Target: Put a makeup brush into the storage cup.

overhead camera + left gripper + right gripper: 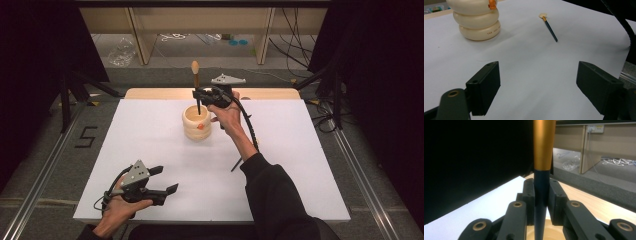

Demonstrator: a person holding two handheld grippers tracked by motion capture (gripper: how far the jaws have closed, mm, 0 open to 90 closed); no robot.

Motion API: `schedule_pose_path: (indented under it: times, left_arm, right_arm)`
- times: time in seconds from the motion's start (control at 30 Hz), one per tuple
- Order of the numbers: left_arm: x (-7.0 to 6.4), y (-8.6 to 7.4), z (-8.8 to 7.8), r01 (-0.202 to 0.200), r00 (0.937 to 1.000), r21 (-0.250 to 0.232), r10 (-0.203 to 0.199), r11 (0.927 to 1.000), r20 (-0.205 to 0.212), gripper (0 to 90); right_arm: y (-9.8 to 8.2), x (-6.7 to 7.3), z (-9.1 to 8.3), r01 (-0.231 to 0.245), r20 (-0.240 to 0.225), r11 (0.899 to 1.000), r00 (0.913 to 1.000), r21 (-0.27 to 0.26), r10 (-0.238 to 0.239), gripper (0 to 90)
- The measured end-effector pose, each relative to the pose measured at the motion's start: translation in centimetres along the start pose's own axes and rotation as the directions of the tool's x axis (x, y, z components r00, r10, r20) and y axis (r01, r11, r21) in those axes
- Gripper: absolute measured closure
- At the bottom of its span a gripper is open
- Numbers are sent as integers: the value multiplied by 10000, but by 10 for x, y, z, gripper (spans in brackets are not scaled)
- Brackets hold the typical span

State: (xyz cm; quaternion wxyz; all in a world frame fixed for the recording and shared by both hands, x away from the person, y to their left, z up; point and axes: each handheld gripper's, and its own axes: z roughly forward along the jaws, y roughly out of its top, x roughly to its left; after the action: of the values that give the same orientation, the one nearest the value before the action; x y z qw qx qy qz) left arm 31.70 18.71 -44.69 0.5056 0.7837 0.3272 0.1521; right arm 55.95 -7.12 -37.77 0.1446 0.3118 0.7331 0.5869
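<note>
My right gripper [199,94] is shut on a paintbrush [196,75] and holds it upright, bristles on top, over a cream ringed pot [197,121] at the back middle of the table. The dark handle's lower end reaches into the pot's mouth. In the right gripper view the pads [556,200] press on the dark handle just below the orange ferrule of the brush [543,150], with the pot rim [554,230] beneath. My left gripper [167,181] rests open near the front left edge, with nothing between its jaws [539,85]. A second brush [550,27] lies flat on the sheet to the right of the pot [477,23].
A white sheet [150,145] covers the table, with a wooden strip [160,93] along its back edge. The second brush [236,164] lies close to the right forearm. Black curtains stand on both sides. Cables and a plastic bag [121,52] lie on the floor behind.
</note>
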Motion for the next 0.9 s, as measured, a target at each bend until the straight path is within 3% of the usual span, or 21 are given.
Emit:
schedule_pose_path:
  times: [0.2,0.37,0.43,0.57,0.73,0.8,0.9]
  left_arm:
    - [0,0,1,-4,10000,-9,4,10000,84,191]
    - [0,0,0,-17,10000,23,17,10000,3,192]
    - [-1,0,0,169,9999,5,-169,9999,-20,192]
    - [-1,0,1,35,10000,-20,-35,10000,59,192]
    - [-2,-1,1,232,9997,-43,-232,9997,66,191]
    - [0,0,1,-31,10000,-19,31,10000,72,192]
    - [0,0,1,5,10000,-14,-4,10000,84,192]
  right_arm:
    - [-5,-7,5,67,241,9998,9997,162,-71,782]
    - [-8,-5,8,51,163,9997,9999,240,-55,782]
    - [-9,-5,10,156,201,9998,9997,103,-158,782]
    - [-11,-5,12,79,224,9998,9997,189,-84,782]
    - [-14,-4,15,45,116,9998,9999,187,-47,782]
    - [-14,-3,16,-15,104,9998,9999,202,13,781]
    - [-15,-3,17,-51,111,9998,9999,180,49,781]
